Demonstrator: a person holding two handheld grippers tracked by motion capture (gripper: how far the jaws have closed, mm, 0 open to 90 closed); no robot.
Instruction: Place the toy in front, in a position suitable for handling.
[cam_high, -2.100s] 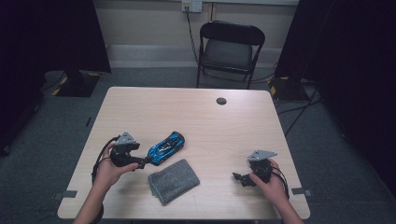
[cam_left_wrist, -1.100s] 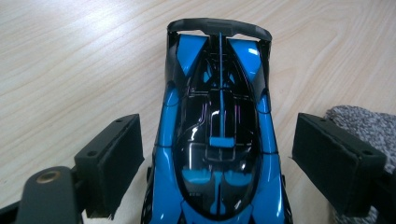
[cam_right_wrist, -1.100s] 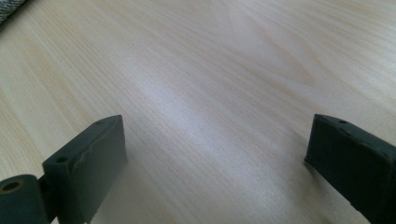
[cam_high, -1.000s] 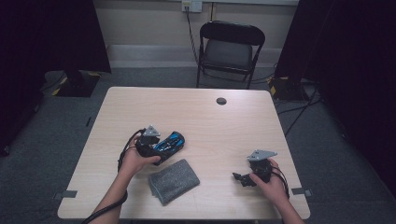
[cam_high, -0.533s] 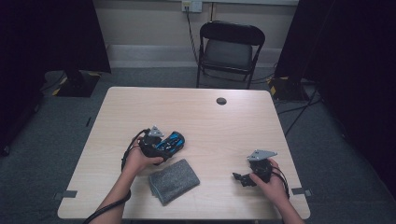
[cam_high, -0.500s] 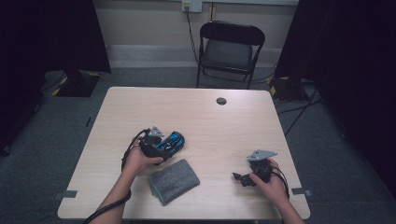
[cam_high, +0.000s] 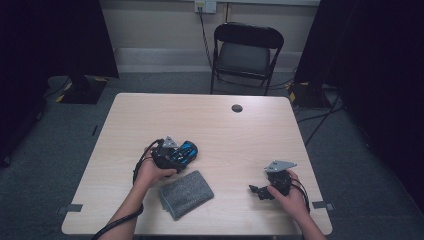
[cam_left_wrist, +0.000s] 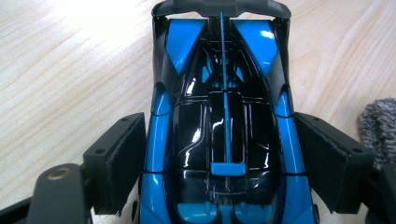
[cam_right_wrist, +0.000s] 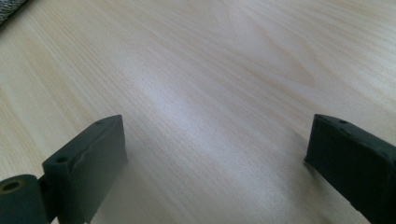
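A blue and black toy car (cam_high: 186, 151) lies left of centre on the pale wooden table (cam_high: 240, 135). My left gripper (cam_high: 179, 155) reaches over it from the left. In the left gripper view the car (cam_left_wrist: 224, 107) lies lengthwise between the jaws of the left gripper (cam_left_wrist: 219, 158). The jaws have just been closing, and both pads (cam_left_wrist: 123, 158) now lie against the car's sides. My right gripper (cam_high: 256, 190) rests low near the table's front right. Its jaws stand open over bare wood (cam_right_wrist: 215, 154) with nothing between them.
A folded grey cloth (cam_high: 186, 193) lies just in front of the car, and its edge shows in the left gripper view (cam_left_wrist: 380, 123). A small dark disc (cam_high: 237, 108) sits near the far edge. A black folding chair (cam_high: 247, 50) stands behind the table.
My left hand moved right from the table's left side to the car and set its jaws around it. The right hand has not moved.
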